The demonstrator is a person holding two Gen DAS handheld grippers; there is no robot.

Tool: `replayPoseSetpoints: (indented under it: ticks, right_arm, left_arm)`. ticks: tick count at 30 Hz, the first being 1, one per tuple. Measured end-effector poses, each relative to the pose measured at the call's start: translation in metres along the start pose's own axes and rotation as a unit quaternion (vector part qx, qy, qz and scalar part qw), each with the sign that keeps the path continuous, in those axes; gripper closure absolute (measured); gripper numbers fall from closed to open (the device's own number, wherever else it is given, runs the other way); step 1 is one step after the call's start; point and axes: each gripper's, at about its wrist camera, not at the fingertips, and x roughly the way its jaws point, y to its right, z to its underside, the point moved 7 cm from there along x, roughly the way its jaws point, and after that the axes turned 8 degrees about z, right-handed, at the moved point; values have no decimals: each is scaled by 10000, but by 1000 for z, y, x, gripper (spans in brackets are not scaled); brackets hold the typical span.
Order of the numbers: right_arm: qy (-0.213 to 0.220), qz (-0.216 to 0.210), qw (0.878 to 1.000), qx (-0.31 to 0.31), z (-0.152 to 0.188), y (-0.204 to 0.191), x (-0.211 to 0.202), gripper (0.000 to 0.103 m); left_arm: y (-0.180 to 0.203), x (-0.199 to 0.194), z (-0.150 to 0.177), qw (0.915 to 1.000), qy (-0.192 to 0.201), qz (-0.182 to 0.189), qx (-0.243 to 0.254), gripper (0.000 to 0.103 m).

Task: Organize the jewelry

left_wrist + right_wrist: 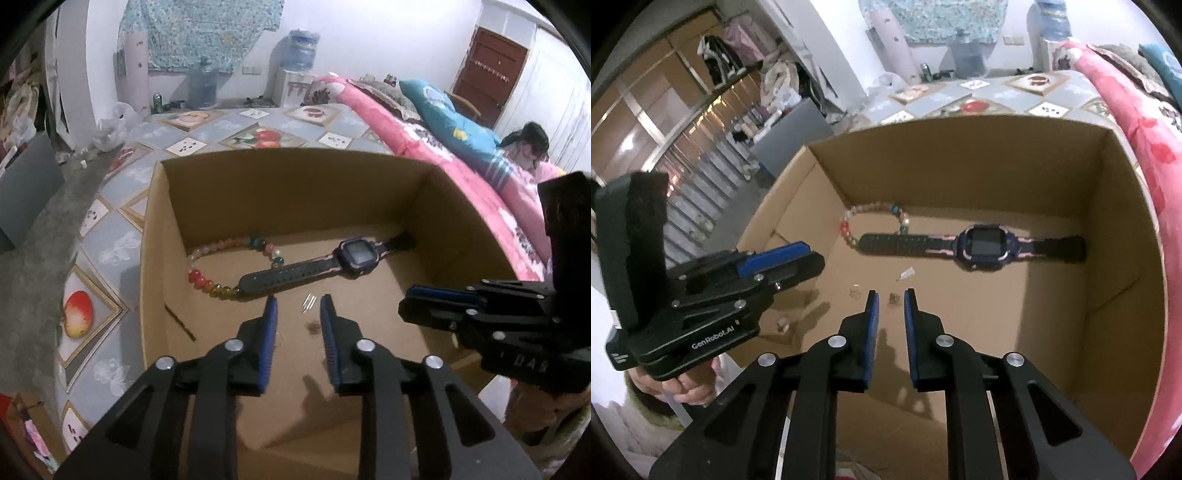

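An open cardboard box (295,184) (1126,221) holds a dark purple smartwatch (354,254) (986,245) and a multicoloured bead bracelet (201,282) (849,229) lying against its strap. Small silver pieces (308,303) (905,274) and a tiny earring-like bit (894,298) lie on the box floor. My left gripper (298,302) (783,258) hovers open and empty over the silver pieces. My right gripper (888,295) (413,299) hovers open and empty above the tiny bit.
The box stands on a mat with fruit pictures (110,229). A pink blanket on a bed (480,177) (1137,147) runs along the right. Water bottles (201,83) and plastic bags (110,129) sit by the far wall. Another small item (783,323) lies in the box.
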Motion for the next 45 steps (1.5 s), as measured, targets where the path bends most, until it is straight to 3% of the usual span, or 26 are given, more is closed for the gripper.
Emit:
replayPoseSetpoints:
  ticks: [11,21,29,34,38,45]
  right_arm:
    - [601,-76,9974,378,-15,30,-42,85]
    - [906,-120,9956,227,18,33,-80,83]
    - [749,-72,9971,59,73,35,-90,83]
    - [276,7,9995,169,109,35,-64,83]
    - [-102,26,9992,389,132,35,-35,83]
    - [-376,-11,9971,663,150,37,-9,86]
  left_arm:
    - [-5,-37,-9,9983,529,24,-243,79]
    - [24,-78,22,9956,918,163,72,79]
    - [51,-84,76,9958,721,434,370,79]
    - [73,-62,107,9955,327,730,506,79]
    - [91,-35,125,9946,40,740,725,79]
    - [111,15,143,9904,-349,494,1242,79]
